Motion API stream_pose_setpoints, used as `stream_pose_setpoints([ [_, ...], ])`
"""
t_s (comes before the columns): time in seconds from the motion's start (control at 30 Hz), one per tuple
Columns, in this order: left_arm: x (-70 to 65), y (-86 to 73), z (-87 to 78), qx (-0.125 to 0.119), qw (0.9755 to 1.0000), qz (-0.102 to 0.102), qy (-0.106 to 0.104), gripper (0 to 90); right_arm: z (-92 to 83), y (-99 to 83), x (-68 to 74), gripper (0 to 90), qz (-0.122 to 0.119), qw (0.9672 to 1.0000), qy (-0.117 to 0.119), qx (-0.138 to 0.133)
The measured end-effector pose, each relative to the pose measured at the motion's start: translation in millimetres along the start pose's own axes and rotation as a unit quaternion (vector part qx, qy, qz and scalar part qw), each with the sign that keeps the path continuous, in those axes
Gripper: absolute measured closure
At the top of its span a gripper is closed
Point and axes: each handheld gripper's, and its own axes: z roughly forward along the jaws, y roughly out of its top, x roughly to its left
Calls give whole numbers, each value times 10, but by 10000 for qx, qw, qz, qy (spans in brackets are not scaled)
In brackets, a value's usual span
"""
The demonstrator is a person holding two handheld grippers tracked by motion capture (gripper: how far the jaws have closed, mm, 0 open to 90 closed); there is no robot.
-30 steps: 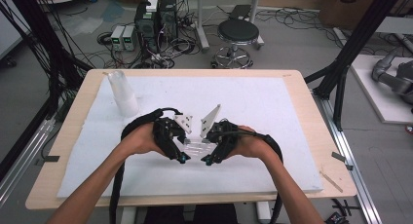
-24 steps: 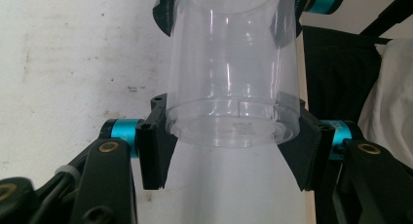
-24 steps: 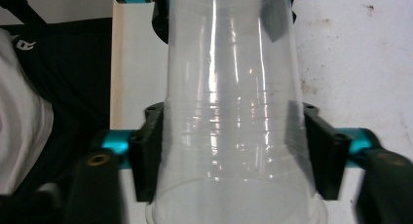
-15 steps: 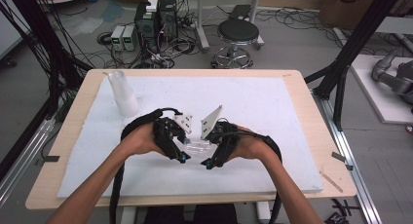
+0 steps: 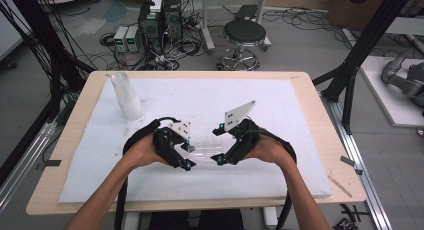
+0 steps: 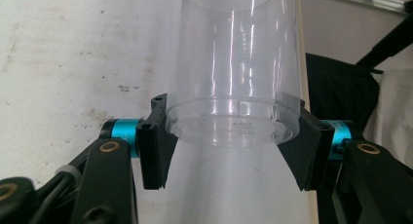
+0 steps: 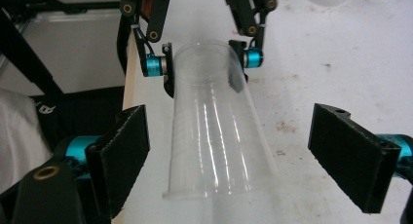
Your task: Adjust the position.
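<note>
The left tongs [image 6: 233, 141] are clamped on the base end of a clear plastic cup [image 5: 204, 151], one black pad on each side of its wall. In the left gripper view the cup runs from the pads toward twelve o'clock. The right tongs [image 7: 251, 158] stand wide apart around the cup's rim end, with clear space between each pad and the plastic, so they grip nothing. Earlier frames show these tongs closer to the cup; they have just been opening, with the cup between them.

In the high view the cup lies on its side between the two grippers, near the centre of the bench [image 5: 310, 95], mouth toward three o'clock. It sits low over the white mat [image 5: 300, 155] (whether it rests on the mat or hangs just above it cannot be told). A stack of clear cups [image 5: 127, 96] stands upright at about ten o'clock from the hands, well apart from them.

As for risk, the cup is now carried from one end alone, on a smooth tapered wall. It could pivot or slide out if the left hand tilts or moves fast. A harder squeeze could buckle the thin plastic. The right pads, close beside the rim, could knock it as that hand pulls away.

No brand, label or readable writing appears on the cup; only faint moulded rings show near its base.
</note>
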Motion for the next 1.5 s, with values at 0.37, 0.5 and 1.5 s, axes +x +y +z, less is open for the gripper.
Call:
stream_pose_setpoints([
  [0.37, 89, -299, -107, -1347, 9905, -236, 138, 425, -210, -206, 5, 152, 209, 9938, -279, -1060],
  [0.5, 112, -378, -114, -1856, 9821, -300, 94, 425, -212, -272, 6, 151, 279, 9906, -360, -1288],
  [1.5, -1, -413, -67, -3503, 9365, -141, 101, 425, -4, -470, -64, 152, 654, 9696, -144, -2355],
])
